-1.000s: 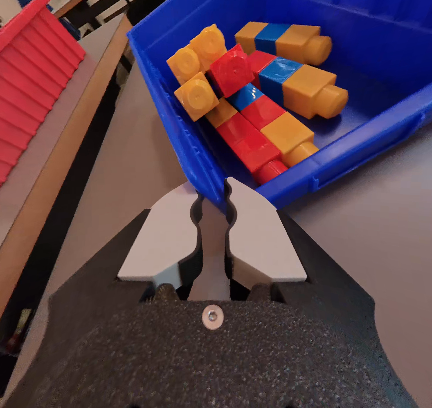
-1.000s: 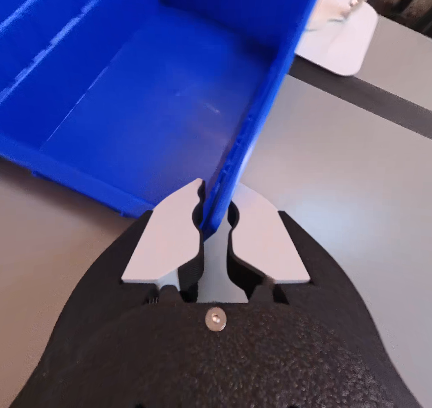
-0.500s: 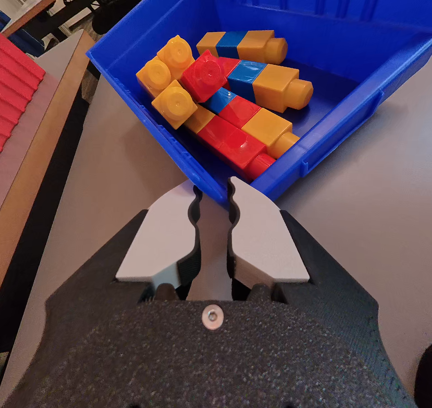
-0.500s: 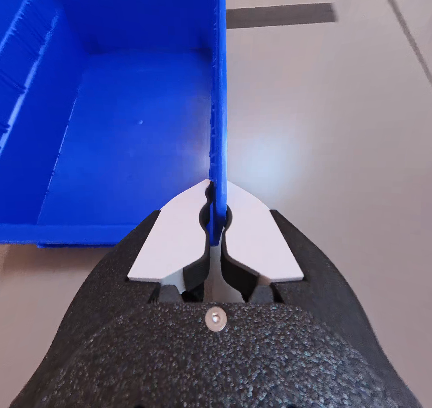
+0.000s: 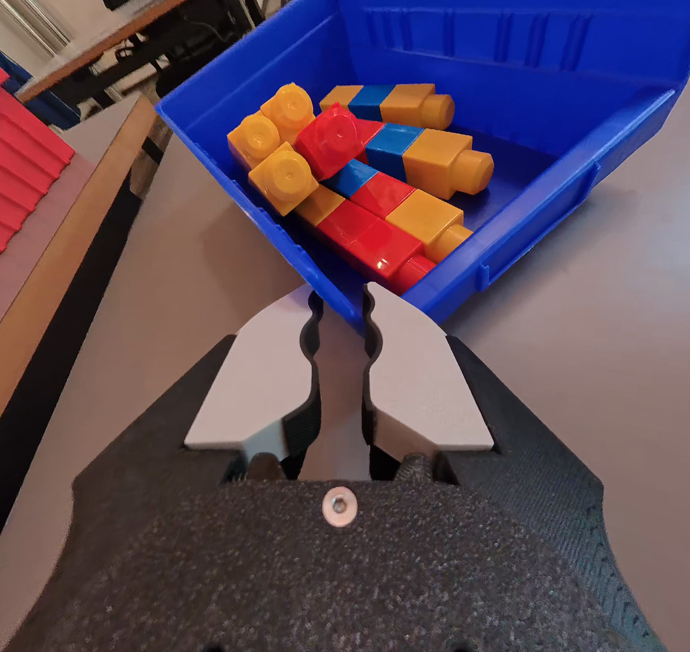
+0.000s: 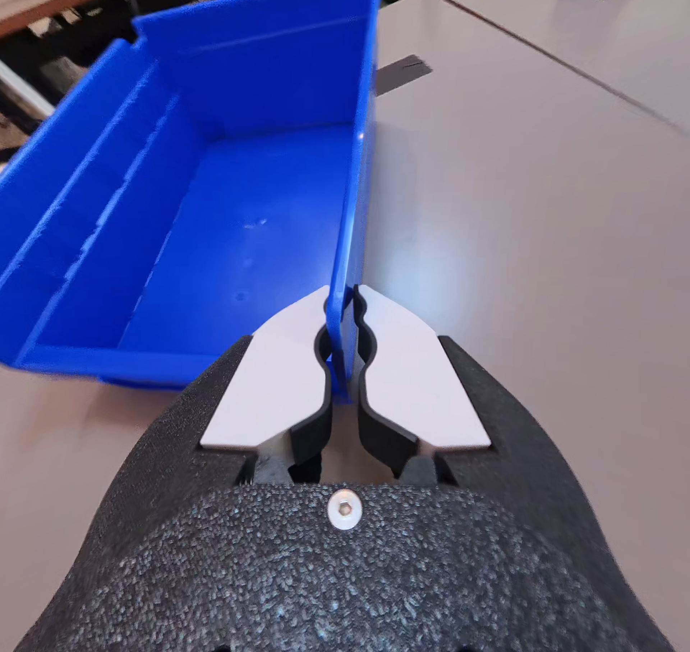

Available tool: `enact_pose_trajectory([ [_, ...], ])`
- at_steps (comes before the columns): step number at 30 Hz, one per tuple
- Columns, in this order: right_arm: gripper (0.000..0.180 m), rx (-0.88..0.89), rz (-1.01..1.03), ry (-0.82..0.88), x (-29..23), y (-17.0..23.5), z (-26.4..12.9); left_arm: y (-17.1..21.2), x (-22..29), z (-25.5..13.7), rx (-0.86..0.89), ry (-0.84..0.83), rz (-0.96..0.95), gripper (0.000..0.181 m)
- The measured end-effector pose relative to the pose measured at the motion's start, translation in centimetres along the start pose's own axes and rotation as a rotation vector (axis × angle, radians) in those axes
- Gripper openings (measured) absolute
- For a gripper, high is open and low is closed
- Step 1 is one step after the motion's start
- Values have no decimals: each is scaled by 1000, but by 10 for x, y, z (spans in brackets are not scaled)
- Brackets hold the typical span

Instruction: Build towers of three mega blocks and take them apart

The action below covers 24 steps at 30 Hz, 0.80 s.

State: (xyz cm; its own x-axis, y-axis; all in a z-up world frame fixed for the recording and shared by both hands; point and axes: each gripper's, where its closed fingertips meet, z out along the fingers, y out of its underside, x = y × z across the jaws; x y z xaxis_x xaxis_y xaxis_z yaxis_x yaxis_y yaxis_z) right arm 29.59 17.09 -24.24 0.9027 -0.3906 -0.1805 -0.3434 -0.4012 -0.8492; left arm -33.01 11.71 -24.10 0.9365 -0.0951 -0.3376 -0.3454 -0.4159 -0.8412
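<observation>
A blue bin (image 5: 537, 246) on the grey table holds several three-block towers (image 5: 373, 223) of red, blue and orange mega blocks, lying on their sides in a pile. My left gripper (image 5: 339, 289) stands at the bin's near corner. Its jaws are narrowly apart with that corner between the tips, and it looks shut on it. In the right wrist view a second blue bin (image 6: 242, 242) is empty. My right gripper (image 6: 341, 287) is shut on its right side wall (image 6: 358, 186), near the low front edge.
A red ribbed object (image 5: 30, 171) lies on a wood-edged table (image 5: 74, 223) to the left, across a dark gap. A black tape strip (image 6: 403, 70) and a table seam (image 6: 560, 63) lie beyond the empty bin. Desks and chair legs stand behind. My right fingertips sit around 65 cm from my left ones.
Both views have tilted up and show more of the room. The bin with blocks has turned about the corner at my left fingertips. The empty bin has swung while my right gripper kept hold of its wall.
</observation>
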Motion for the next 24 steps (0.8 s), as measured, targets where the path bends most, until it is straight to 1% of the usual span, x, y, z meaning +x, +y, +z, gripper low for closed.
enact_pose_trajectory([
  [2, 17, 0, 3, -53, -23, 7, -2, -1, -1, -1, 39, -17, 22, 20],
  [4, 21, 9, -27, -107, -42, 10, -6, -1, -2, -2, 53, -32, 41, 20],
  [7, 23, 23, -69, -141, -46, 9, -9, 0, -6, -2, 58, -51, 33, 19],
  [9, 22, 28, -81, -146, -43, 8, -9, 2, -11, -2, 40, -74, 12, 17],
  [11, 18, 30, -96, -116, -34, 6, -8, 6, -22, -2, 16, -122, -5, 15],
  [15, 13, 33, -74, -89, -15, 2, -9, 11, -39, 3, 8, -152, -98, 11],
  [20, 12, 27, -50, -98, -2, 1, -11, 9, -42, 7, 24, -180, -85, 11],
  [24, 12, 30, -47, -102, -1, 1, -12, 8, -40, 7, 41, -168, -84, 11],
])
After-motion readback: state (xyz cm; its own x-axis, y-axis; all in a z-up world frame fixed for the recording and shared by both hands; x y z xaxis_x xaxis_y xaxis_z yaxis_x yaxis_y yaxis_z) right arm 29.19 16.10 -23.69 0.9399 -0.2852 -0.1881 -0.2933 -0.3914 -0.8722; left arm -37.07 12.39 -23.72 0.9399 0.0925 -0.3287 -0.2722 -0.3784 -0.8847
